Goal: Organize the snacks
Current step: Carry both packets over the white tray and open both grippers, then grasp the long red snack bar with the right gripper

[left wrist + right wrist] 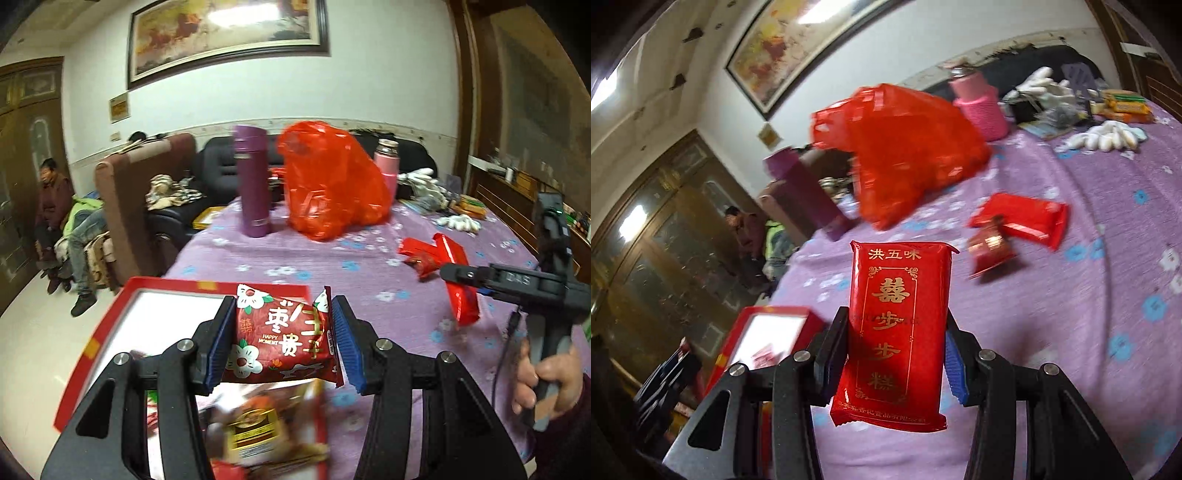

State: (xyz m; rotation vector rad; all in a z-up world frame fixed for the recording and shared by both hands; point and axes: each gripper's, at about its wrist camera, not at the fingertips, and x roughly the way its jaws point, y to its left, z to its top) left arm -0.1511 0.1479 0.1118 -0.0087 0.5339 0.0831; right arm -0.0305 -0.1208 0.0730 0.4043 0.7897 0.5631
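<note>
The left gripper (283, 341) is clenched on a small red foil snack packet with white flowers (282, 341); its blue ribbed pads (216, 352) press the two short sides. The right gripper (895, 354) grips a long flat red foil packet with gold characters (895, 321) near its lower half, so the upper half stands free above the fingers.

In the left wrist view, the flowered packet hangs over the red cardboard box with white inside (110, 332), at about 7 o'clock from it on the table edge. Some packets already lie in the box. On the purple flowered tablecloth (369, 295), two more red packets (1023, 219) lie at about 2 o'clock from the held long packet. A red plastic bag (332, 184), a purple bottle (253, 181) and a pink bottle (386, 166) stand at 12 o'clock.

Both packets look light and soft, with slippery foil. I judge the contents can crush, so a gentle hold across the middle is safer. The long packet may tilt, because it is held low.
</note>
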